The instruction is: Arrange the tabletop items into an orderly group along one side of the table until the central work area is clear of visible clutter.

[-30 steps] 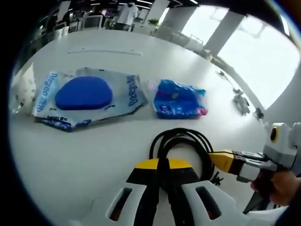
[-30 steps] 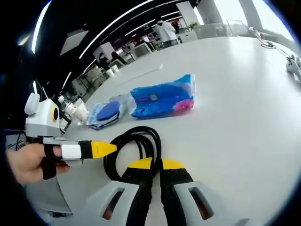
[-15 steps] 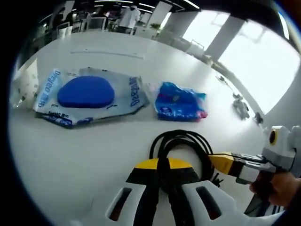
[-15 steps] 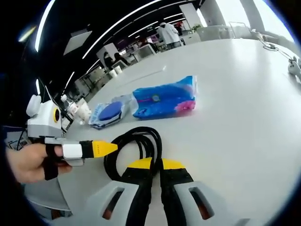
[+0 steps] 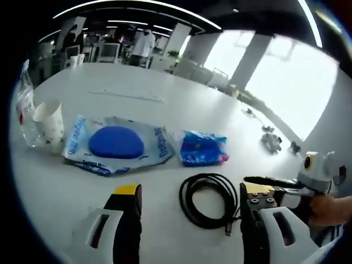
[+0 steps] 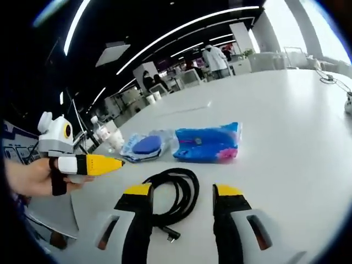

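Left gripper view: left claw (image 5: 187, 201) released, jaws wide apart above the white table (image 5: 165, 82); coiled black cable (image 5: 209, 199) lying between them, untouched. Beyond it, clear packet with blue pad (image 5: 116, 144) and blue packet (image 5: 202, 148) side by side; paper cup (image 5: 48, 122) beside what looked like a bottle (image 5: 23, 104) (blurred). Right claw (image 5: 258, 184) in from the right.

Right gripper view: right claw (image 6: 184, 192) released, cable (image 6: 173, 192) between its jaws; blue packet (image 6: 208, 144) beyond; left claw (image 6: 102, 164) at left, seemingly open.

bare white table (image 5: 165, 82) lies open from 11 to 1 o'clock in the left gripper view. nearer in, obstacles line up — paper cup (image 5: 48, 124) at 9, pouch (image 5: 115, 144), blue packet (image 5: 202, 148), then coiled black cable (image 5: 209, 199) dead ahead.
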Demonstrator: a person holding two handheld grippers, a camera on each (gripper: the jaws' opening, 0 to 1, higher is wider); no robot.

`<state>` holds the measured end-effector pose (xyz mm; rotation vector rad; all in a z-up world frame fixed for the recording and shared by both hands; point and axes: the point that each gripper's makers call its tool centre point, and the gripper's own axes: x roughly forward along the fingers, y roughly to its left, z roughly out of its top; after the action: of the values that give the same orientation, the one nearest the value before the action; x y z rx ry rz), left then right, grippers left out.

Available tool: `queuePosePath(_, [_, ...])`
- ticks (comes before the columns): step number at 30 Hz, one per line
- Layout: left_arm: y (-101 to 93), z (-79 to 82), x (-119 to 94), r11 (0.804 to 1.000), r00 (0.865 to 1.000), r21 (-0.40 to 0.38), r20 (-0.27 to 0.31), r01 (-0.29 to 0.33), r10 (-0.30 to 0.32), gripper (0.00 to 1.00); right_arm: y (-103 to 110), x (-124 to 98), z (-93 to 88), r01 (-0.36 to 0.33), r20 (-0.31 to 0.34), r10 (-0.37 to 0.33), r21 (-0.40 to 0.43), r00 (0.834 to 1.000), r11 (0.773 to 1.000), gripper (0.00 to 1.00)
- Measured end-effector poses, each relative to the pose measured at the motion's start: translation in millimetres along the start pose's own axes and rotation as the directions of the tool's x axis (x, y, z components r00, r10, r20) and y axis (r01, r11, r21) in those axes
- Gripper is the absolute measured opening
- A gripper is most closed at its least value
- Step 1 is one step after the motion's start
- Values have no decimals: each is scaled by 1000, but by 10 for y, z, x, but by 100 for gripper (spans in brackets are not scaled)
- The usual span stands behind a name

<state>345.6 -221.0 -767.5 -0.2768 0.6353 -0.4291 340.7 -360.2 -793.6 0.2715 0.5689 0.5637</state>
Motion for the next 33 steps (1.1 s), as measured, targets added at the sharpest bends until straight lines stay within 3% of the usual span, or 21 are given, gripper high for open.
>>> queuePosePath(3, [74,30,-321,1000,1000,26,19,-3,2,90,53,-126,33,-9,-2,9,-30,1000,1000,59])
queuePosePath(8, [311,-19,-906,1000,1000,-2,25,-16,16,97,141,-418,129,0,23,1,-54,1000,999,68])
queuePosePath(14, [746,-8,-1586,997,995,5,60,-81,80,97,301,-745,191,65,69,-60,-66,996,996,76])
queuePosePath(17, [939,17,-1957,996,993,40,87,-85,81,97,408,-862,177,111,93,-106,-52,990,992,78])
queuePosePath(21, [1208,-27,-2291,995,994,52,75,-88,84,97,559,-988,115,167,103,-160,-59,982,984,79])
queuePosePath(28, [1424,-31,-2629,993,995,85,76,-78,72,97,895,-1235,-29,213,106,-205,-70,973,974,81])
queuePosePath(33, [1508,-22,-2718,995,995,82,78,-62,56,97,1043,-1386,-173,236,90,-230,-62,969,970,81])
